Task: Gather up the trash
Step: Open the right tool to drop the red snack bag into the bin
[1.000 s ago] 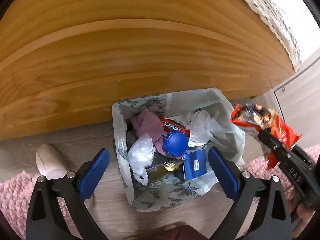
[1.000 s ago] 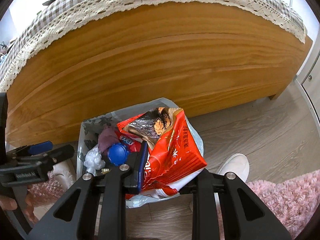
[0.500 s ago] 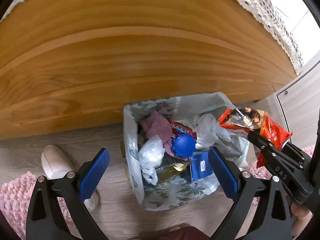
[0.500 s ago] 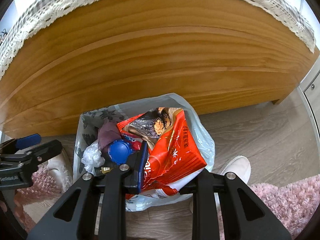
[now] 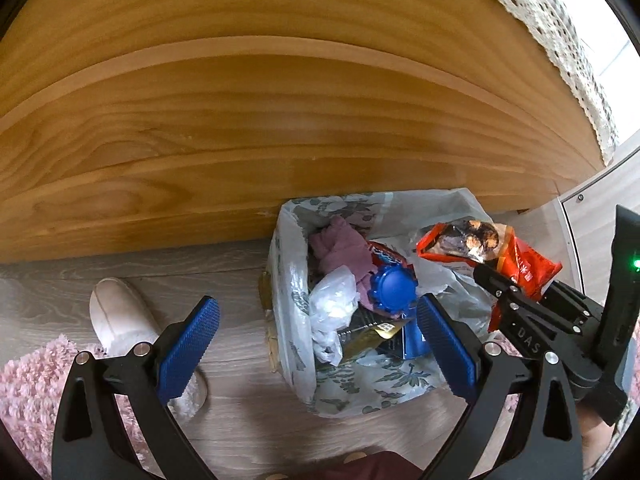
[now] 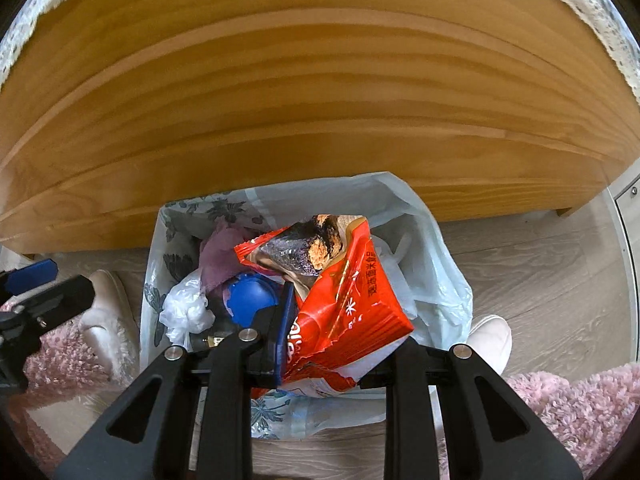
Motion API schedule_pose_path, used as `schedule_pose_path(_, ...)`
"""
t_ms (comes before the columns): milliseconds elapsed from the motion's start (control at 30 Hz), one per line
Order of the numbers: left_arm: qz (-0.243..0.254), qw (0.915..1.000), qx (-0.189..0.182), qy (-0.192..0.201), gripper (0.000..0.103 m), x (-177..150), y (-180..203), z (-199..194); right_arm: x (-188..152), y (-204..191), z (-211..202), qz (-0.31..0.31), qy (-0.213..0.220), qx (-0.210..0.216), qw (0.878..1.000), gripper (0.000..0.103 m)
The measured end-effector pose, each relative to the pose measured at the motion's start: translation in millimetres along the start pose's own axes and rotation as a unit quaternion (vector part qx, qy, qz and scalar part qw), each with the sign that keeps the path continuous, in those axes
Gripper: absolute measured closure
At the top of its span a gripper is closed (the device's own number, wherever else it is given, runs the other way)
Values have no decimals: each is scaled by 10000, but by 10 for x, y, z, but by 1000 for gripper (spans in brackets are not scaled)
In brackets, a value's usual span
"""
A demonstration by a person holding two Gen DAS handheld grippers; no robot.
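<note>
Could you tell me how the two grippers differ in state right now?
The right gripper is shut on the red snack bag; the left gripper is open and holds nothing. The right one holds its bag over the trash bag's contents, while the left one hovers at the bag's left side. Both point down toward it.

A red snack bag (image 6: 344, 304), torn open at the top and crumpled, hangs tilted above the trash bag (image 6: 436, 272). The trash bag, pale plastic with a leaf print, stands open on the floor against a wooden panel, holding a blue cap (image 5: 394, 290), pink cloth (image 5: 340, 248) and crumpled white plastic (image 5: 332, 300).
</note>
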State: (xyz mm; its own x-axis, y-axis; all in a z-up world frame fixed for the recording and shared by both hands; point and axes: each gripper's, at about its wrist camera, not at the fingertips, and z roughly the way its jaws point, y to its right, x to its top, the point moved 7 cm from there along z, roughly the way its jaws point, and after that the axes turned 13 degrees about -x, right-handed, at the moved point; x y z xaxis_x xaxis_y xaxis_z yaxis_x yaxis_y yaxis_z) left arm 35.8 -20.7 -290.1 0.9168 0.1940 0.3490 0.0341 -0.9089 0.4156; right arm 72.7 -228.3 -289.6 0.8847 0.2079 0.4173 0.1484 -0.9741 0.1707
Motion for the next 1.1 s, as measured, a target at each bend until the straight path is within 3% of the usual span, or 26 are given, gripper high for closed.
schedule_pose_path(367, -33, 10000, -47, -38, 8, -13, 4, 14, -22, -78, 64, -111, -97, 78, 9999, 75)
schedule_pose_path(600, -112, 9998, -74, -117, 8, -24, -3, 33, -54, -77, 85, -140, -200, 40, 9997, 58)
schedule_pose_path(700, -109, 9999, -52, -103, 8, -23, 4, 28, -60, -67, 99, -115, -231, -18, 9997, 40)
schedule_pose_path(867, -92, 9999, -56, -122, 8, -27, 15, 37, -70, -54, 106, -144, -215, -118, 9996, 20)
schedule_pose_path(1100, -93, 9999, -60, -120, 8, -21, 17, 42, -96, -41, 126, -48, -285, 65, 9996, 8)
